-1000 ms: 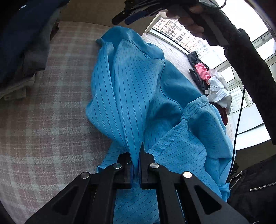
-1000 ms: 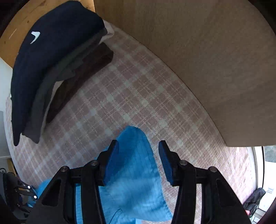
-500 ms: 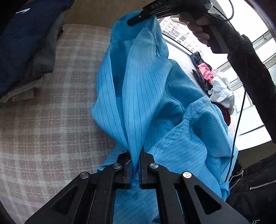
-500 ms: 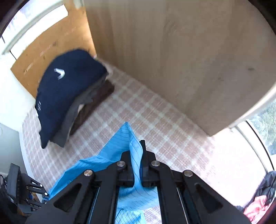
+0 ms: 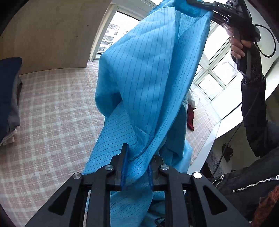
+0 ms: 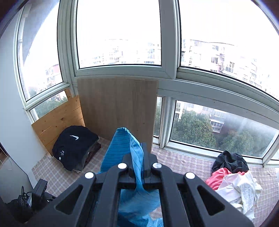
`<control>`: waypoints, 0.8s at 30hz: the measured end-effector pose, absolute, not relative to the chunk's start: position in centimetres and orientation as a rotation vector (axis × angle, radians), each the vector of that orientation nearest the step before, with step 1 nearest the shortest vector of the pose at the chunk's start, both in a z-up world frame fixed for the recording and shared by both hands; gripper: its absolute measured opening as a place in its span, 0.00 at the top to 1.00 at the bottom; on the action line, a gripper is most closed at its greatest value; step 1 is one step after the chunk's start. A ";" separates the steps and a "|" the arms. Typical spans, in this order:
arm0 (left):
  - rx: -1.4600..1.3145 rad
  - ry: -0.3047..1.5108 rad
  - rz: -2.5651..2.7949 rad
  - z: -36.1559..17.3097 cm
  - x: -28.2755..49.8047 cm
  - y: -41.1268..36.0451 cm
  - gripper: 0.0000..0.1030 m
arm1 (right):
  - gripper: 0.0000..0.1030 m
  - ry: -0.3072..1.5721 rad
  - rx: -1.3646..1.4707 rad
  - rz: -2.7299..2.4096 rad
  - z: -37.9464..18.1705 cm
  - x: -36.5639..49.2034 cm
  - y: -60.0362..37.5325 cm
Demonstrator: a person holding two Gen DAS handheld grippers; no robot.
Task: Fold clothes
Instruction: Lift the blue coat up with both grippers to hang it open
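Blue pinstriped cloth, a shirt-like garment (image 5: pixel 150 83), fills the left wrist view. It hangs in the air above the checked cover (image 5: pixel 52 113), strung between the two tools. The left gripper (image 5: pixel 136 165) has its jaws parted, with a fold of the garment draped through the gap; whether the pads bear on it cannot be told. The right gripper (image 5: pixel 200 5) sits high and to the right, carried by the person's hand (image 5: pixel 238 47), and pinches the garment's upper edge. The garment's long axis thus runs steeply up from the left tool to the right one, so the left gripper is nearer the lower hem. The hem falls below the frame and is cut off.

In the right wrist view, the right gripper (image 6: pixel 138 165) is clenched on a bunched blue edge (image 6: pixel 129 145) that stands up between the jaws. Beyond lie a folded dark stack (image 6: pixel 75 148) at left and an unfolded heap (image 6: pixel 233 178) at right. The garment's body hangs behind the tool, hidden.
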State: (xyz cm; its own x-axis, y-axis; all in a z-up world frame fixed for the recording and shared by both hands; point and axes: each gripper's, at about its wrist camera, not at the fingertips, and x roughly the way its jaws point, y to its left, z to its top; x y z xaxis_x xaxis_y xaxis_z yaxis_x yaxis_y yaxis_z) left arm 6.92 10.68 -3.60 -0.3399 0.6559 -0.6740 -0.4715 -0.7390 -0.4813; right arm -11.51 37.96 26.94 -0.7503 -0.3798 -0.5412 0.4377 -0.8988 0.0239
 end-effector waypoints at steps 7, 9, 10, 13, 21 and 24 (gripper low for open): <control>-1.164 -0.234 2.100 -3.3 9.8 12.0 0.71 | 0.98 0.188 0.593 -2.717 33.9 -6.8 40.7; -1.139 -0.228 2.109 -2.7 10.5 11.9 0.66 | 0.98 0.208 0.521 -2.746 37.2 -5.4 40.8; -1.123 -0.224 2.115 -2.3 10.8 12.0 0.64 | 0.98 0.216 0.487 -2.759 38.8 -4.7 40.8; -1.054 -0.200 2.142 -0.6 11.0 12.5 0.63 | 0.98 0.267 0.390 -2.792 43.3 -2.5 40.4; -0.838 -0.118 2.219 4.9 10.7 14.1 0.59 | 0.98 0.370 0.255 -2.865 48.0 3.2 39.9; -0.770 -0.072 2.234 6.6 11.0 13.8 0.55 | 0.98 0.376 0.271 -2.888 47.5 4.2 40.8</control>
State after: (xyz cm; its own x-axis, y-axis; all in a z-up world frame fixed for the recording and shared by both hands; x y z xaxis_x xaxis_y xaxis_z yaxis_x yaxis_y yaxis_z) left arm 11.02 13.79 6.58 -0.5308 0.6798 -0.5060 -0.6458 -0.7111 -0.2780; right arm 4.23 40.77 47.46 -0.9597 -0.1883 -0.2084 0.2353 -0.9441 -0.2308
